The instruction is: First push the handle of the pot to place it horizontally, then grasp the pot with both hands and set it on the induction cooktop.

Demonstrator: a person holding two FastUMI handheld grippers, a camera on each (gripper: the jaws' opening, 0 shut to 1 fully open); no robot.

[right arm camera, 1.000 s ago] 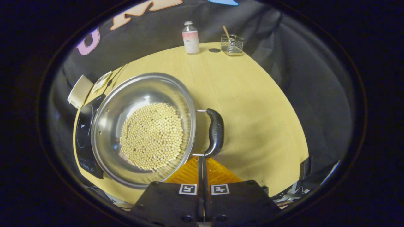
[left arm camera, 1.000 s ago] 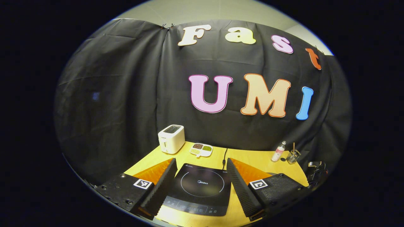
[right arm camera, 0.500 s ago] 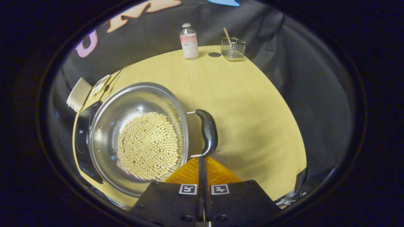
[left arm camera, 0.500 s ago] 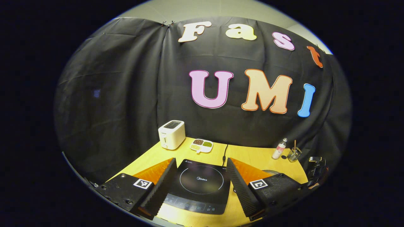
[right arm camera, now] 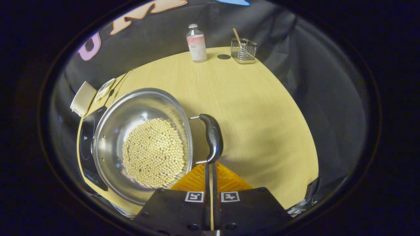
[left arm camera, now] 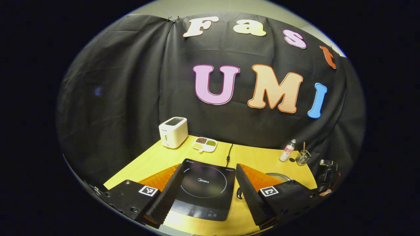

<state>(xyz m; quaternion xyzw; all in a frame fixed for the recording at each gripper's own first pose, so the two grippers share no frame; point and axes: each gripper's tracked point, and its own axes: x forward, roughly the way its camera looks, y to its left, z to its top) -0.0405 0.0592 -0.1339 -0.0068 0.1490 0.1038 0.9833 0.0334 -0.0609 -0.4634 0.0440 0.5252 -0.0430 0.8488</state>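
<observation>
A steel pot (right arm camera: 111, 131) full of pale beans (right arm camera: 154, 152) stands on the yellow table (right arm camera: 256, 108). Its black side handle (right arm camera: 212, 137) points toward the table's right part. My right gripper (right arm camera: 210, 164) is shut with nothing between its fingers, and its tips sit at the near end of that handle. The black induction cooktop (right arm camera: 86, 144) lies just left of the pot. My left gripper (left arm camera: 209, 167) is open above the table's front edge, with the cooktop (left arm camera: 205, 185) between its fingers. The pot's rim (left arm camera: 279, 176) peeks out behind its right finger.
Along the back stand a white toaster (left arm camera: 173, 132), a divided dish of beans (left arm camera: 204, 144), a small bottle (right arm camera: 196, 43) and a wire holder (right arm camera: 242, 50) with a stick. The cooktop's cord (left arm camera: 228, 153) runs to the back. A dark cap (right arm camera: 223, 56) lies by the holder.
The pot has turned and shifted left a little, its handle moving with the shut right gripper. The left gripper view has moved so that more table and the pot's rim show.
</observation>
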